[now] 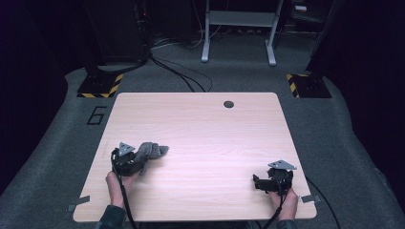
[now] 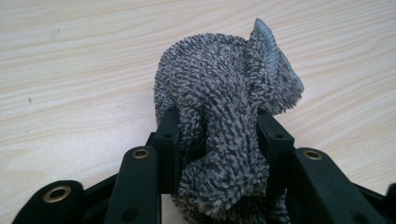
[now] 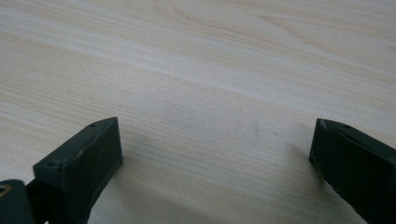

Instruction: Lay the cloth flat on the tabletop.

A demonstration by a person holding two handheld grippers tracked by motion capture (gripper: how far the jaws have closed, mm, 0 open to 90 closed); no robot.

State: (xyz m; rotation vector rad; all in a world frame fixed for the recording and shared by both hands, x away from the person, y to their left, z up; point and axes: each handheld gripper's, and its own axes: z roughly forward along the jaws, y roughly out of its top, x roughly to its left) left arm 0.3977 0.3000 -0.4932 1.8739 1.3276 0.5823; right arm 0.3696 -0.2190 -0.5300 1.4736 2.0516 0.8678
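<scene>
Cloth (image 1: 149,152), grey terry, sits bunched on the near-left part of the bench (image 1: 200,133), w/ the left gripper (image 1: 125,160) clamped on its near end. Jaws there are narrow, pinching a thick fold between them; the rest of the cloth lies heaped just beyond the jaws toward the bench centre. Right gripper (image 1: 274,180) rests near the near-right corner, well apart from the cloth, jaws spread wide w/ nothing between them but bare wood. Handling, as a guess: light, soft, floppy, not fragile, and the looped pile should give good friction so slip is unlikely; it'll sag and unfold if lifted by one point. Best hold prob. a corner or hemmed edge, not the middle of the wad, esp. if it needs spreading. Left gripper view gives the detail: pile texture, a ribbed hem edge (image 2: 266,39) sticking up at the far side, and how much fabric is squeezed in the jaws. High view adds the layout: both hands, gap between the grippers, a dark round hole (image 1: 229,104) at the bench's far edge.
</scene>
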